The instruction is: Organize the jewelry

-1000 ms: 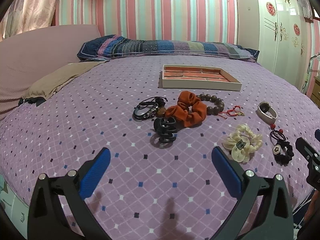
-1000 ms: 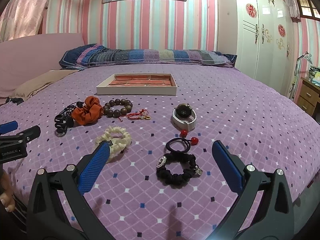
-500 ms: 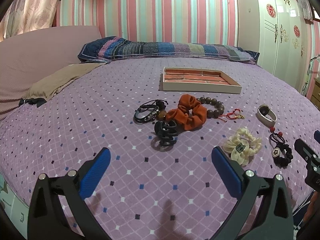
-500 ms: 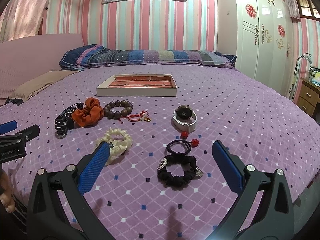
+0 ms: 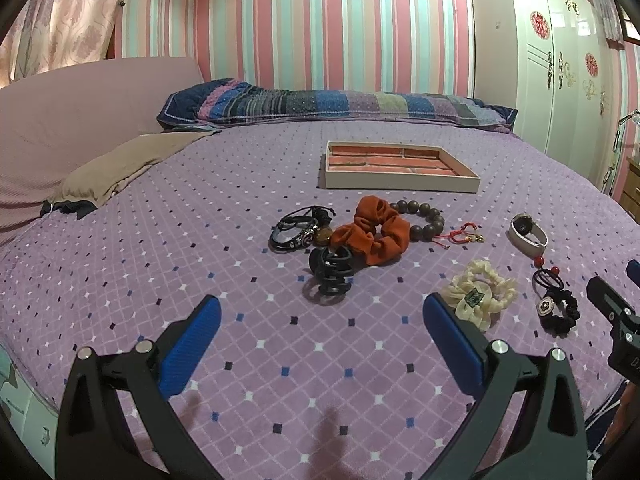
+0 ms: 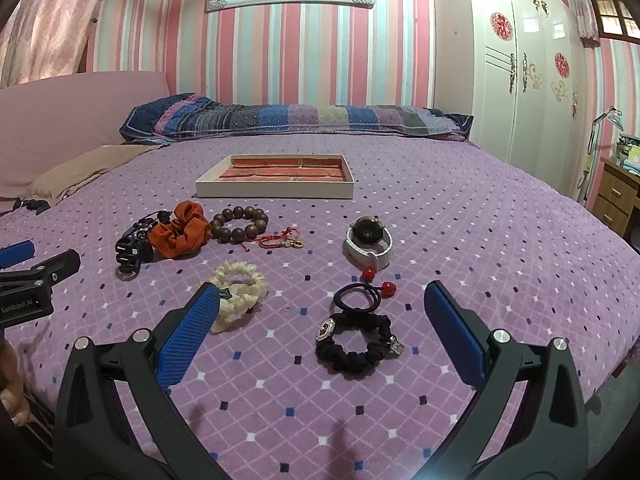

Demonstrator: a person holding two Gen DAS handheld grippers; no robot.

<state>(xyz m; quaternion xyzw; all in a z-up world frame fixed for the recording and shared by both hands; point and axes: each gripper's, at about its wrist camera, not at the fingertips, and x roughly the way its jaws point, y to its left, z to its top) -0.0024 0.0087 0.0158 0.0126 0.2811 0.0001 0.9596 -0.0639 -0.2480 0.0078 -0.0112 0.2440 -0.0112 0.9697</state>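
Jewelry lies scattered on a purple bedspread (image 5: 160, 264). A black hair claw (image 5: 331, 274), orange scrunchie (image 5: 374, 235), wooden bead bracelet (image 5: 424, 220) and black cord bracelet (image 5: 294, 229) lie ahead of my left gripper (image 5: 320, 320), which is open and empty. A black scrunchie (image 6: 354, 342), a black tie with red beads (image 6: 362, 296), a cream scrunchie (image 6: 238, 292) and a white watch (image 6: 370, 240) lie ahead of my right gripper (image 6: 320, 320), open and empty. An empty brick-lined tray (image 6: 276, 178) sits farther back.
A striped pillow (image 5: 336, 104) lies at the bed's head. A tan cloth (image 5: 120, 164) lies at the left. A white wardrobe (image 6: 532, 80) and a wooden drawer unit (image 6: 616, 196) stand to the right. A red string charm (image 6: 280, 240) lies beside the beads.
Both grippers have tilted up and drawn back slightly, so the items sit a little lower and farther in view. Nothing on the bed has moved.
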